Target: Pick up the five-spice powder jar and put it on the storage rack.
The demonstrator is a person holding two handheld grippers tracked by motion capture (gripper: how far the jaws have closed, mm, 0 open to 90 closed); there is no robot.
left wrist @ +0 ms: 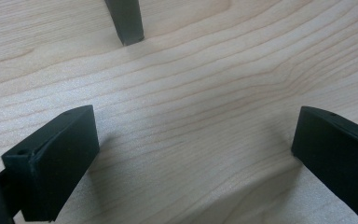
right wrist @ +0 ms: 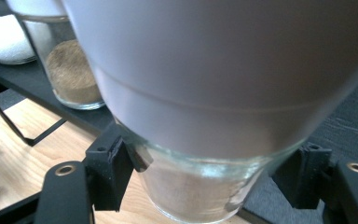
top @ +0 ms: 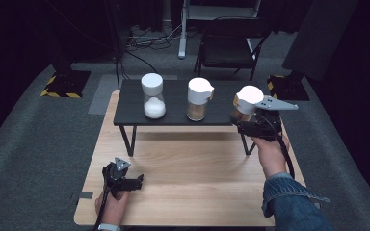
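- Resting low on the near left of the wooden table (top: 192, 187), the left gripper (top: 137, 182) in the person's left hand (top: 112, 204), jaws spread wide with nothing but bare wood grain between them in the left gripper view.
- Showing just ahead of those spread jaws, the foot of a dark shelf leg (left wrist: 127, 23) planted on the wood.
- Reaching in from the near right, a denim sleeve (top: 294, 202) and the right hand (top: 270, 154), carrying the right gripper (top: 241, 118) up at the right end of the black shelf (top: 173, 118).
- Pinching the glass body of a white-lidded jar (top: 247, 103), the right gripper's fingers (right wrist: 109, 172), pressing on the glass from both sides just under the lid.
- Holding brownish powder, that jar (right wrist: 200, 186), sitting in the grip at the shelf's right edge; hard to tell whether its base is touching the shelf.
- Standing at the middle of the shelf, a second jar with a spouted white lid (top: 199, 98) and brown contents, well apart from the gripped one.
- Standing further left on the shelf, a third jar with white contents (top: 153, 96).
- Waiting beyond the table on the grey floor, a dark folding chair (top: 231, 48).
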